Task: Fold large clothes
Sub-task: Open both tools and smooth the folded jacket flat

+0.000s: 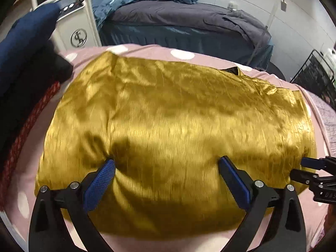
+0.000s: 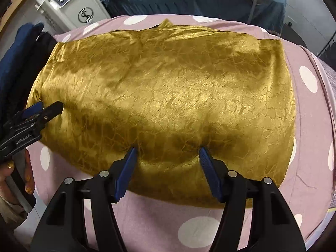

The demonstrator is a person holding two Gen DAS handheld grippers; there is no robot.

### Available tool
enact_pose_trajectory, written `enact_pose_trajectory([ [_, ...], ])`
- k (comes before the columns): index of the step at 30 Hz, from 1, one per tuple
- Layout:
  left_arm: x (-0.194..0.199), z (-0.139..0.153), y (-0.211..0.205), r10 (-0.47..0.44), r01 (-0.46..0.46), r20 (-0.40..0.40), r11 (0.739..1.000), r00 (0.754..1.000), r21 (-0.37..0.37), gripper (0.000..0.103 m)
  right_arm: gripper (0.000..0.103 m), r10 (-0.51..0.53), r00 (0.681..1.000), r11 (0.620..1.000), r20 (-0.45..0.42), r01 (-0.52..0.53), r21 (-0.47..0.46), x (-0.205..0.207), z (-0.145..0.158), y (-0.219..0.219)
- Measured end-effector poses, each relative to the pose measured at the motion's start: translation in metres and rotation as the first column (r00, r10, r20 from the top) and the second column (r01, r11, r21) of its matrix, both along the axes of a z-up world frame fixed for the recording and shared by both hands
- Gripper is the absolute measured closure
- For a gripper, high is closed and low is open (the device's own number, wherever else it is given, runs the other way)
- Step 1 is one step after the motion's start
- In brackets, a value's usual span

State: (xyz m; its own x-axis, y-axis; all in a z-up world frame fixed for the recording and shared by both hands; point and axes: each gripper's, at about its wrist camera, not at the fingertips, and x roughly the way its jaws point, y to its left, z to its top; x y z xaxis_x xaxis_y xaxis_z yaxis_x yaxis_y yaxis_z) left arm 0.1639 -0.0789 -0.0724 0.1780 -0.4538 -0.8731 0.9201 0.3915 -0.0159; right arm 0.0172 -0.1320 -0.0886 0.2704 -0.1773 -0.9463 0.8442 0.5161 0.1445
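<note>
Left wrist: left gripper [image 1: 167, 160] jaws wide, tips pressing gold garment [image 1: 168, 113], nothing pinched. Right gripper [image 2: 167, 149] same, on pink dotted sheet [image 2: 310, 126].

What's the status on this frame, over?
Left gripper and right gripper open over gold garment. Garment folded on dotted sheet. Nothing obstructing.

Right tool [image 2: 167, 150], jaws apart, on gold garment [image 2: 168, 84] over polka-dot sheet [image 2: 304, 126]

"GenRobot.AI" is printed in white on the black body of the left claw [image 2: 49, 108]. The white machine [image 2: 69, 6] bears a round black monogram logo, letters unclear.
</note>
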Motion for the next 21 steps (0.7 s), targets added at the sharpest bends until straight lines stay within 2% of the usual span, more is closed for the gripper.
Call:
enact_pose_trajectory([
  [2,0.001,-0.007,-0.012,-0.015,0.015,0.020,1.000,1.000,0.019,0.006,0.029,-0.031,0.999,0.999,-0.015,0.032,0.026,-0.002,-0.007,-0.009],
  [4,0.005,-0.017,-0.019,-0.013,0.012,0.002,0.999,1.000,0.036,0.006,0.028,-0.056,0.998,0.997,0.002,0.055,0.052,-0.005,-0.012,-0.013],
  [8,0.005,-0.035,-0.026,-0.054,0.051,0.025,0.995,0.998,0.088,0.005,0.027,-0.036,0.999,0.997,-0.019,0.037,0.061,-0.002,-0.023,-0.014],
  [11,0.005,-0.040,-0.034,-0.064,0.060,0.027,0.992,0.998,0.113,0.005,0.024,-0.032,0.999,0.997,-0.042,0.034,0.063,0.001,-0.031,-0.016],
  [15,0.007,-0.041,-0.042,-0.056,0.054,0.011,0.989,0.998,0.136,0.005,0.013,-0.033,0.997,0.997,-0.069,0.038,0.074,0.009,-0.041,-0.021],
  [21,0.007,-0.040,-0.037,-0.062,0.059,0.021,0.988,0.998,0.140,0.005,0.009,-0.013,0.995,0.998,-0.094,0.019,0.061,0.019,-0.045,-0.016],
])
